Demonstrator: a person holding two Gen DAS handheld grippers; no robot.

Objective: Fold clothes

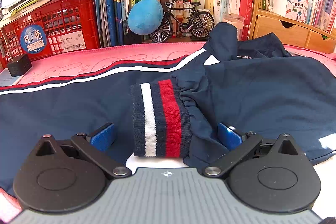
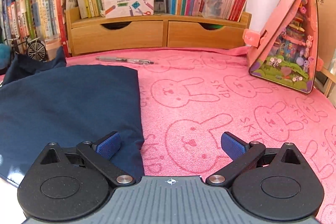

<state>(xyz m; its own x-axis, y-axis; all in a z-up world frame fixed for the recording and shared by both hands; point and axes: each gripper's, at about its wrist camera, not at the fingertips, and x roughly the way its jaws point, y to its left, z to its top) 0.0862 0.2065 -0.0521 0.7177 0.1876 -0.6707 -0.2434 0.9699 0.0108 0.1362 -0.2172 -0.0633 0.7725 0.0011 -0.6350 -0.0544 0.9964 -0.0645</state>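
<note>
A navy jacket [image 1: 262, 85] with red and white stripes lies spread on the pink rabbit-print towel [image 1: 105, 60]. Its ribbed cuff [image 1: 161, 119], striped white and red, lies folded onto the body, right between the pads of my left gripper [image 1: 166, 135], which stands open with the blue pads apart from the cuff. In the right wrist view the jacket's plain navy edge [image 2: 69, 102] covers the left part of the towel [image 2: 210, 108]. My right gripper [image 2: 171, 144] is open over that edge, its left pad above the cloth and its right pad above bare towel.
A red crate [image 1: 52, 28], upright books, a blue plush [image 1: 145, 16] and a model bicycle [image 1: 182, 20] line the back. A wooden drawer shelf [image 2: 159, 33], a pen [image 2: 126, 60] and a pink triangular toy case [image 2: 289, 41] stand to the right. A black box [image 1: 19, 65] sits far left.
</note>
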